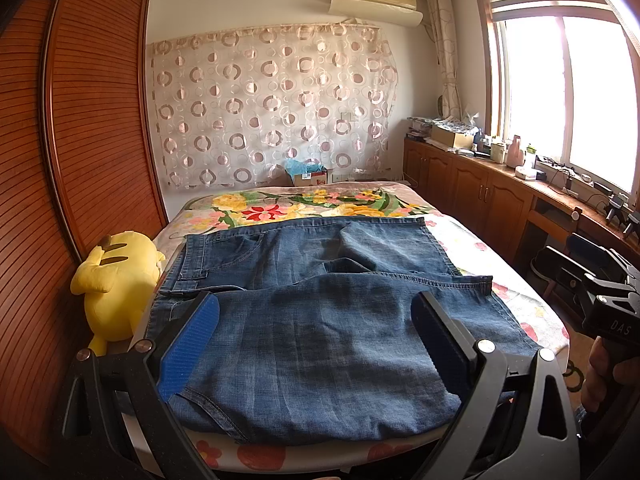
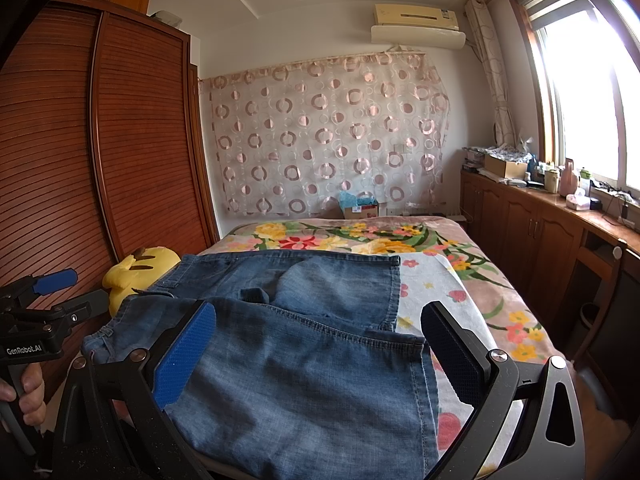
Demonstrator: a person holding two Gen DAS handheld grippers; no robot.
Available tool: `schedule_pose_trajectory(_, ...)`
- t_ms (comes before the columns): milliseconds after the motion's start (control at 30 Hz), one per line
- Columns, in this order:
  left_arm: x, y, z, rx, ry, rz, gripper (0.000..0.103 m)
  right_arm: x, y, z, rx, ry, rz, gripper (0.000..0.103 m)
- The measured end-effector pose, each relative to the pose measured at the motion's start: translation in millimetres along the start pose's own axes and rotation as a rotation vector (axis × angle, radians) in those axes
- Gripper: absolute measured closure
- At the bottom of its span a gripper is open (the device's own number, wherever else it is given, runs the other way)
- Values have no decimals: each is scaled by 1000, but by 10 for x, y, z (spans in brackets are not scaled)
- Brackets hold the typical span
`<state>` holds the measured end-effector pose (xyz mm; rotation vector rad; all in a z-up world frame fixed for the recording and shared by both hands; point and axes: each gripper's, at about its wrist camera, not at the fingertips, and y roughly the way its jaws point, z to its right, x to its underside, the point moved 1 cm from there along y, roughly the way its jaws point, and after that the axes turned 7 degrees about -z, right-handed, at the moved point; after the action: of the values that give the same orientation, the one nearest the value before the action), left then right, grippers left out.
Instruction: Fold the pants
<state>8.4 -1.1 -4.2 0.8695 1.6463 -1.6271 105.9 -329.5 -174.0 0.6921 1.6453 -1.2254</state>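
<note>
Left gripper (image 1: pixel 316 344): fingers spread wide, holding nothing, poised over jeans. Right gripper (image 2: pixel 320 354): likewise wide open and empty. Jeans (image 1: pixel 320 320): blue denim, faded, on the near end of the bed (image 1: pixel 520 300), partly draped off its edge. Progress, by judgement: partly folded, one layer lying across another; hems uneven, layers rumpled; final folds and squaring remain. Yellow plush (image 1: pixel 116 280) beside waistband.

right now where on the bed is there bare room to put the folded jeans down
Free: the flowered blanket right of the jeans, up to the wooden cabinets, and the strip beyond the jeans toward the cardboard box. Crowded: the left edge, where the yellow plush toy sits against the wardrobe.
</note>
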Motion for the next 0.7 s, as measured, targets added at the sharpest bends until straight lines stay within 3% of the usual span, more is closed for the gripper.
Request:
schedule_pose_trajectory(367,1,1,1,1,0,-1,6,-2,-3,-7,0,1,-1,1)
schedule_pose_trajectory(700,213,263,8,6,-10,-71,6,26,77,-32,3,4,-41,1)
